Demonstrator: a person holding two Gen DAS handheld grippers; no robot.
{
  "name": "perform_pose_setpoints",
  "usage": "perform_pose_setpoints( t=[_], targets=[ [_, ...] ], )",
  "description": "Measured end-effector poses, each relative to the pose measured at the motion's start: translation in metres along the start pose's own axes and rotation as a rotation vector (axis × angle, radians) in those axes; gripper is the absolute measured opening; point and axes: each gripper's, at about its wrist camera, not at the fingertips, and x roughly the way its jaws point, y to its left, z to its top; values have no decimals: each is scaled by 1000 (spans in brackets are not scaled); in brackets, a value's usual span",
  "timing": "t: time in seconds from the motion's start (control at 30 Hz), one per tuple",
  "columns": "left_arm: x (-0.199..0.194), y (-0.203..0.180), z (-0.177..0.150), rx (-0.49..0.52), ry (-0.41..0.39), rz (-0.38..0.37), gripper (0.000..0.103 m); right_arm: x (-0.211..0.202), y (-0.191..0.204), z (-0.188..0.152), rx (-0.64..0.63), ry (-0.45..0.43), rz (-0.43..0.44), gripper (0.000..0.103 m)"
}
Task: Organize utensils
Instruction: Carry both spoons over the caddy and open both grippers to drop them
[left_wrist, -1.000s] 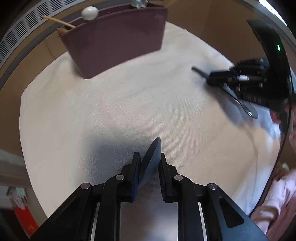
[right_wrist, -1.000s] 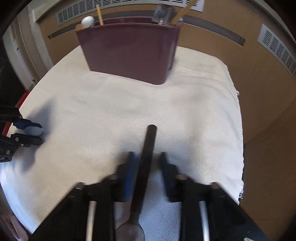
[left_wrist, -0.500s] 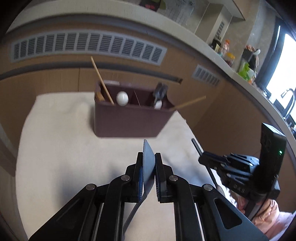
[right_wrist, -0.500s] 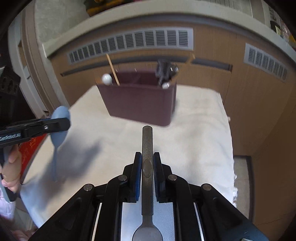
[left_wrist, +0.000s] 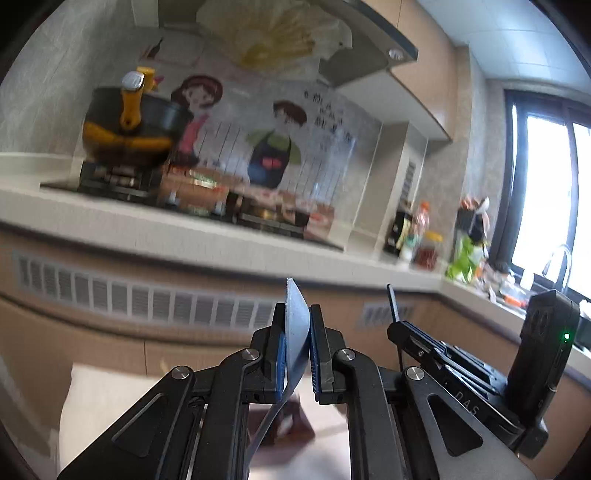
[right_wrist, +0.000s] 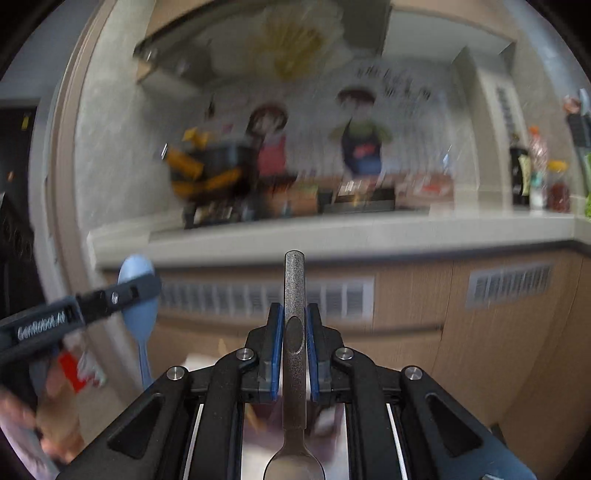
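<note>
My left gripper (left_wrist: 296, 343) is shut on a light blue plastic spoon (left_wrist: 295, 325), bowl up, handle hanging down behind the fingers. It also shows in the right wrist view (right_wrist: 136, 291), held by the left gripper (right_wrist: 122, 293). My right gripper (right_wrist: 294, 332) is shut on a metal spoon (right_wrist: 294, 295), handle pointing up, bowl (right_wrist: 294, 470) toward the camera. The right gripper (left_wrist: 400, 328) shows in the left wrist view with the dark handle (left_wrist: 392, 302) sticking up. Both are raised and tilted up. The maroon utensil holder (left_wrist: 295, 424) is only a blurred patch low between the left fingers.
A kitchen counter (left_wrist: 221, 236) with a stove and a black and yellow pot (left_wrist: 129, 125) runs across ahead. Bottles (left_wrist: 421, 236) stand on its right end near a window. Cabinet fronts with vent grilles (right_wrist: 509, 288) lie below. A strip of white cloth (left_wrist: 96, 391) shows low.
Both grippers have risen and tilted upward with their spoons. The cloth-covered table and the maroon holder have dropped almost out of view; the counter and wall now fill both views.
</note>
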Motion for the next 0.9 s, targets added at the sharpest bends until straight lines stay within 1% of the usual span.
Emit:
perform_pose_setpoints(
  t=[0.03, 0.07, 0.13, 0.2, 0.33, 0.5, 0.63, 0.67, 0.73, 0.77, 0.8, 0.83, 0.87, 0.9],
  targets=[
    [9, 4, 1, 6, -15, 4, 11, 8, 1, 1, 3, -10, -12, 11],
    [16, 7, 1, 9, 14, 11, 11, 19, 2, -1, -1, -10, -25, 11],
    [39, 19, -7, 6, 24, 10, 11, 39, 5, -10, -13, 1, -54, 11],
    [61, 31, -15, -6, 55, 3, 11, 57, 5, -21, -8, 34, -67, 11],
    [99, 63, -51, -54, 129, 17, 11, 98, -3, -51, 1, 95, -102, 11],
    [119, 90, -84, -108, 170, 32, 11, 130, -15, -82, 17, 153, -104, 11],
    [123, 102, -100, -124, 180, 42, 11, 140, -16, -100, 4, 139, -106, 11],
    [125, 104, -103, -127, 193, 40, 12, 141, -16, -104, 0, 140, -109, 11],
    [125, 106, -107, -139, 201, 49, 17, 141, -15, -110, 3, 146, -119, 13],
    [123, 108, -108, -155, 208, 49, 25, 138, -15, -112, 3, 151, -121, 16],
    [121, 109, -108, -167, 212, 52, 30, 135, -15, -112, 4, 154, -119, 21],
    [116, 111, -107, -180, 210, 58, 42, 131, -15, -112, 7, 156, -114, 25],
    [109, 110, -104, -190, 201, 68, 51, 126, -15, -110, 13, 154, -107, 34],
    [101, 109, -101, -191, 190, 75, 54, 118, -16, -109, 19, 150, -101, 40]
  ],
)
